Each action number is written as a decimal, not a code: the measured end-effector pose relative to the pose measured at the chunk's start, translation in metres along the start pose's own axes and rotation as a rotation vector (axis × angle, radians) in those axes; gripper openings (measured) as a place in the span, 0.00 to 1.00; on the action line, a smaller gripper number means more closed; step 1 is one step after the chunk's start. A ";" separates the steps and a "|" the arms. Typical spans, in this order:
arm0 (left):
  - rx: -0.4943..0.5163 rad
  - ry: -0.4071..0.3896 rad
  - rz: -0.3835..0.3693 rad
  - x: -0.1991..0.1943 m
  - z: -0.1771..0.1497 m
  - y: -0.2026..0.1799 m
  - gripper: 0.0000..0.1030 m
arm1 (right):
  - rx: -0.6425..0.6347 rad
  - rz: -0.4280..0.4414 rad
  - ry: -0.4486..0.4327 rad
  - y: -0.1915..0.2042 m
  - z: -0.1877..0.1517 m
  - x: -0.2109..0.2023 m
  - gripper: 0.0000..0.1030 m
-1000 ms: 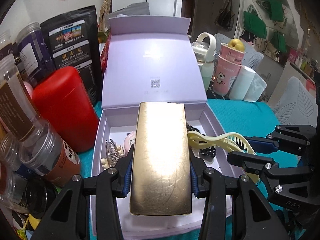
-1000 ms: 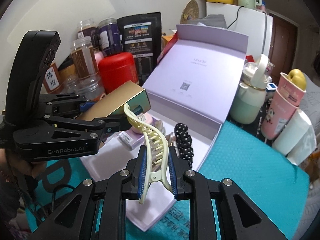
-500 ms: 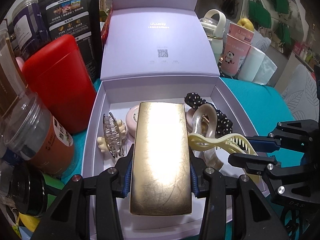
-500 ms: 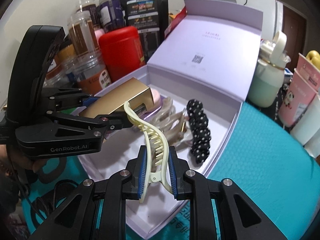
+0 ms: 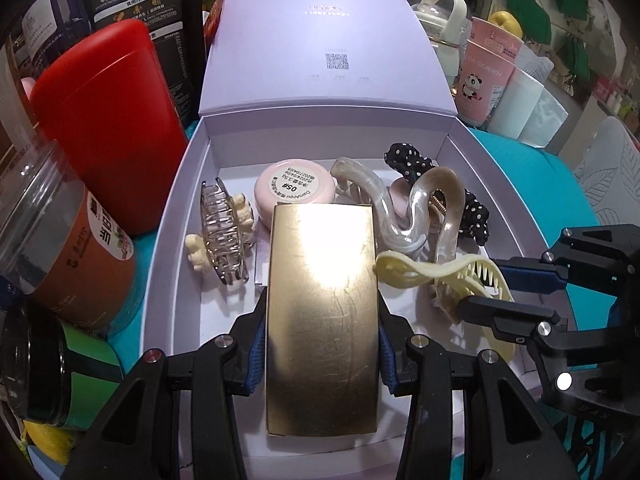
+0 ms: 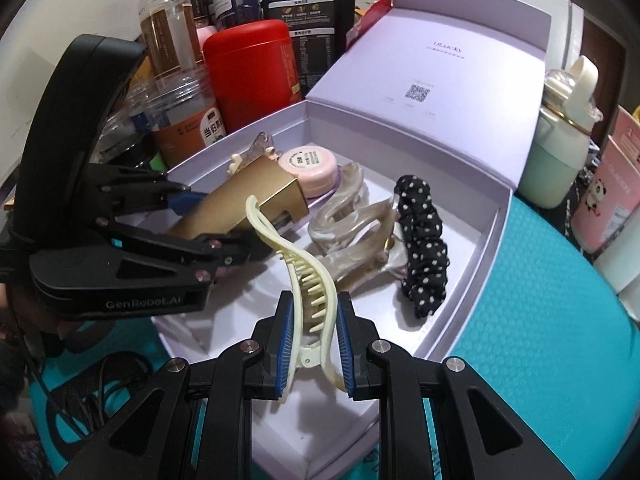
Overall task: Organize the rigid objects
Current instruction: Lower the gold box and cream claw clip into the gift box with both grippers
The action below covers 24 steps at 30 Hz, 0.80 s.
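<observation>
My left gripper (image 5: pixel 322 354) is shut on a flat gold box (image 5: pixel 323 300) and holds it over the near part of an open lilac box (image 5: pixel 168 216). My right gripper (image 6: pixel 313 350) is shut on a cream hair claw clip (image 6: pixel 308 276), held over the same lilac box (image 6: pixel 480 248); the clip also shows in the left wrist view (image 5: pixel 440 276). Inside the box lie a silver claw clip (image 5: pixel 222 236), a pink round compact (image 5: pixel 294 194), a pearly claw clip (image 5: pixel 416 208) and a black polka-dot scrunchie (image 6: pixel 422 248).
A red canister (image 5: pixel 108 120), clear jars (image 5: pixel 60 248) and a black pouch (image 6: pixel 304 12) crowd the box's left side. A pale green bottle (image 6: pixel 560 140) and pink cups (image 5: pixel 488 68) stand to the right. A teal mat (image 6: pixel 540 340) covers the table.
Both grippers have moved down and forward over the open box, each still holding its object. More of the box's inside shows now.
</observation>
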<state>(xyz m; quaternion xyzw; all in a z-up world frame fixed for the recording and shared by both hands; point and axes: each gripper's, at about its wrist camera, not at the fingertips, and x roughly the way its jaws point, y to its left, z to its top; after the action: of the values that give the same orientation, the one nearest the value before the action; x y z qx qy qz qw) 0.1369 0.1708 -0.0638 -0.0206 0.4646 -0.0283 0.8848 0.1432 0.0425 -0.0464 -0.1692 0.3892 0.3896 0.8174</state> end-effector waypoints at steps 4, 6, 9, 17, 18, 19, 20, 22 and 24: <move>-0.001 -0.005 0.013 0.004 0.005 -0.001 0.43 | -0.024 -0.013 0.001 0.002 0.003 0.003 0.20; -0.006 -0.006 0.021 0.006 0.007 0.000 0.43 | -0.023 -0.016 -0.002 0.003 0.004 0.004 0.20; -0.022 -0.004 0.019 0.008 0.010 0.000 0.43 | -0.002 -0.010 -0.006 0.000 0.004 0.004 0.20; -0.042 0.005 0.046 0.013 0.017 -0.003 0.43 | 0.018 -0.029 -0.009 -0.006 0.006 0.005 0.20; -0.044 0.004 0.050 0.013 0.017 -0.004 0.43 | 0.016 -0.031 -0.008 -0.006 0.007 0.005 0.20; -0.045 0.001 0.051 0.013 0.016 -0.004 0.43 | 0.014 -0.035 -0.007 -0.005 0.007 0.005 0.20; -0.049 -0.001 0.051 0.012 0.015 -0.003 0.43 | 0.015 -0.037 -0.004 -0.005 0.006 0.005 0.20; -0.048 -0.004 0.051 0.013 0.015 -0.004 0.43 | 0.019 -0.031 0.006 -0.004 0.005 0.004 0.20; -0.048 -0.009 0.045 0.012 0.014 -0.005 0.43 | 0.026 -0.016 0.010 -0.004 0.004 0.004 0.21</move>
<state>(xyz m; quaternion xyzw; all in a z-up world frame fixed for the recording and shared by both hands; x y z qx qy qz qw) 0.1549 0.1652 -0.0659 -0.0315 0.4613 0.0029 0.8867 0.1500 0.0443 -0.0466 -0.1636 0.3972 0.3768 0.8207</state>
